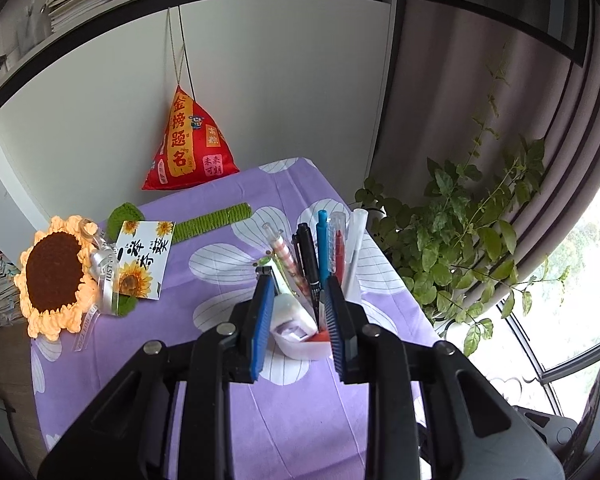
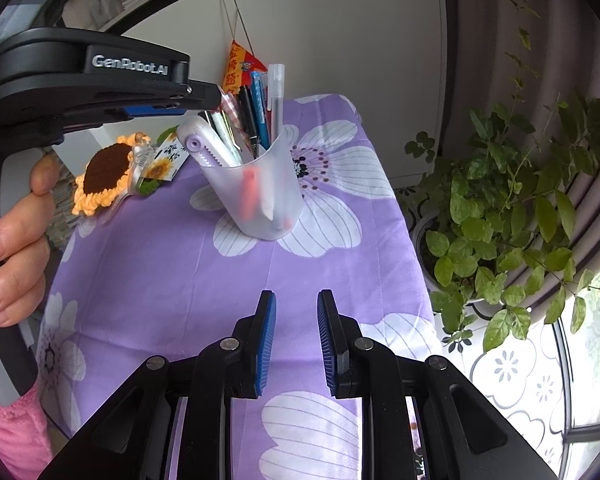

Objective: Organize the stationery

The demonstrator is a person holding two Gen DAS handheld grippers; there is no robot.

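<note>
A frosted plastic pen cup (image 2: 255, 196) stands on the purple flowered tablecloth (image 2: 171, 280) and holds several pens (image 2: 255, 104) and a white-and-lilac correction tape (image 2: 203, 140). In the left wrist view my left gripper (image 1: 297, 280) is open, its blue pads straddling the cup (image 1: 300, 344), the correction tape (image 1: 289, 316) and the pens (image 1: 320, 248) from above. In the right wrist view the left gripper (image 2: 195, 98) hovers just above the cup's rim. My right gripper (image 2: 295, 300) is open and empty, above the cloth in front of the cup.
A crocheted sunflower (image 1: 53, 276) with a card (image 1: 141, 258) lies at the table's left. A red triangular cushion (image 1: 189, 148) hangs at the back wall. A potted plant (image 2: 508, 216) stands past the table's right edge, by the window.
</note>
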